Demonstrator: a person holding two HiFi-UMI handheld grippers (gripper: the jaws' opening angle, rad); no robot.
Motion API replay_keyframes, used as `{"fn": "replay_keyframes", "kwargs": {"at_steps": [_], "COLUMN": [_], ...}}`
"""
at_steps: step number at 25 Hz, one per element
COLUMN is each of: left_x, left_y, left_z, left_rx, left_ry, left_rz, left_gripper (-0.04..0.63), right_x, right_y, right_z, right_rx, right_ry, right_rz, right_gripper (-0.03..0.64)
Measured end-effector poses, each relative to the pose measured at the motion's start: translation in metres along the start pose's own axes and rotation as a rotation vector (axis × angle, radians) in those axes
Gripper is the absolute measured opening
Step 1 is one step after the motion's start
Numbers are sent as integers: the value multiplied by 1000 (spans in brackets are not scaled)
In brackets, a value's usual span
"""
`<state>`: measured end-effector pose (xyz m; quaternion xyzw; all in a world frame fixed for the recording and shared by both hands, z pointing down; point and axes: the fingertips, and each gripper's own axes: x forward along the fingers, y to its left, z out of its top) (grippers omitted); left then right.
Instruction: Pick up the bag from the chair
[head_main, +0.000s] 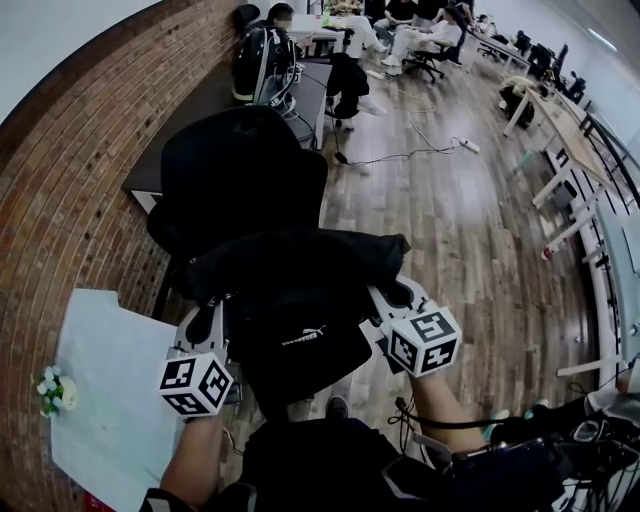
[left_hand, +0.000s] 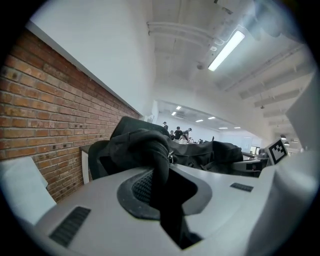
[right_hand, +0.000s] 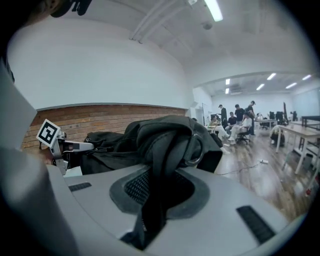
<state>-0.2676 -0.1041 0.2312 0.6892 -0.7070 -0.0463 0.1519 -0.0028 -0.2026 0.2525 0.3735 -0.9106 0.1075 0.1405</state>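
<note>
Grip is shared so the load hangs level. Left of the chair (head_main: 240, 165) runs a brick wall (head_main: 60, 200). Just in front of the chair, the left gripper (left_hand: 162, 192) has its jaws pinched tight on a black fold or strap at one end of the bag (head_main: 300, 300). The bag spans the gap in front of the chair's back. Its top is stretched between the two holds and its body sags below them, which suggests its weight is on the grippers. At the bag's other end, the right gripper (right_hand: 152, 200) is clamped on a strap beside a metal ring (right_hand: 194, 150), probably because that webbing gives a firmer hold than loose cloth. Wooden floor (head_main: 470, 230) lies right of the chair.

The bag covers the chair's seat, so I cannot tell whether its underside is touching the seat or has cleared it. In the head view both pairs of jaw tips vanish into black cloth. Black on black also blurs where the bag ends and the chair begins.
</note>
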Motion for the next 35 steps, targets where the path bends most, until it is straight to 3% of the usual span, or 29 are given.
{"fn": "replay_keyframes", "kwargs": {"at_steps": [7,35], "left_x": [-16,-28], "left_y": [-5,-4], "left_z": [30,42], "left_rx": [30,60], "left_ry": [-78,-119], "left_rz": [-28,-59], "left_gripper": [40,40], "right_x": [-15,-29], "right_y": [13,29], "right_z": [25,33], "right_rx": [-19,-35], "right_ry": [-69,-115], "right_rz": [-25,-76], "right_gripper": [69,66]}}
